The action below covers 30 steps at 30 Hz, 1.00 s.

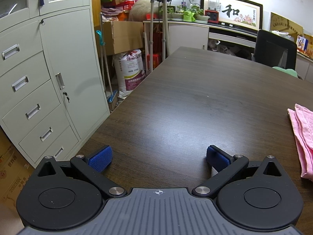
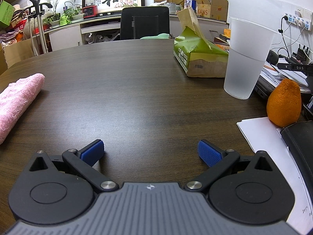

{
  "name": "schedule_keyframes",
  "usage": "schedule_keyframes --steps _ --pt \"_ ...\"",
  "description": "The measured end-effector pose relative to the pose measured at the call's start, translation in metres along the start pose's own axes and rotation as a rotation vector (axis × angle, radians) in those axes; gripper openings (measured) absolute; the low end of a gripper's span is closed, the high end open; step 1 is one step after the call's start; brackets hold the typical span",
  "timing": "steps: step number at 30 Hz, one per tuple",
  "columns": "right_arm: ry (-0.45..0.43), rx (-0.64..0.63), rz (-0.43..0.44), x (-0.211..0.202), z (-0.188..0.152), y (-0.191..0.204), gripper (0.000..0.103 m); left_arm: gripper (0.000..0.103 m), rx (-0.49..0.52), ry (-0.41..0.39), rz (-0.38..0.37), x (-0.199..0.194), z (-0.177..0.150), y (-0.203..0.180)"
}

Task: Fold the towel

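Note:
A pink towel (image 1: pixel 302 137) lies folded on the dark wooden table (image 1: pixel 185 101), at the right edge of the left wrist view. The same pink towel (image 2: pixel 17 99) shows at the left edge of the right wrist view, as a thick folded bundle. My left gripper (image 1: pixel 158 157) is open over bare table, well left of the towel, with nothing between its blue pads. Low over the table (image 2: pixel 137 90), my right gripper (image 2: pixel 150 151) also stands open and empty, to the right of the towel.
Right of my right gripper stand a frosted plastic cup (image 2: pixel 246 58), a green tissue box (image 2: pixel 197 58), an orange (image 2: pixel 283 103) and white papers (image 2: pixel 262 137). A black chair (image 2: pixel 144 23) sits at the far side. Grey cabinets (image 1: pixel 39 78) lie past the table's left edge.

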State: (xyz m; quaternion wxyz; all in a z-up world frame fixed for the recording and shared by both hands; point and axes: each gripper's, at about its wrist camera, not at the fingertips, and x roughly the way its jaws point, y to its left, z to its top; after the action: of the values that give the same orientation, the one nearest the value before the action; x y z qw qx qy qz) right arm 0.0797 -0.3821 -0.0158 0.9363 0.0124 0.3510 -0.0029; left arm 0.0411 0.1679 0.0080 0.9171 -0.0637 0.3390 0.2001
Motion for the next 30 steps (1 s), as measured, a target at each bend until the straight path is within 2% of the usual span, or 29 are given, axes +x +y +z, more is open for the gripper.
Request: schedule_keyframes --steps 30 --pt "0.001 -0.001 -0.001 -0.0012 0.0001 0.0007 0.103 0.103 0.000 0.000 0.000 0.0006 0.0005 -0.0017"
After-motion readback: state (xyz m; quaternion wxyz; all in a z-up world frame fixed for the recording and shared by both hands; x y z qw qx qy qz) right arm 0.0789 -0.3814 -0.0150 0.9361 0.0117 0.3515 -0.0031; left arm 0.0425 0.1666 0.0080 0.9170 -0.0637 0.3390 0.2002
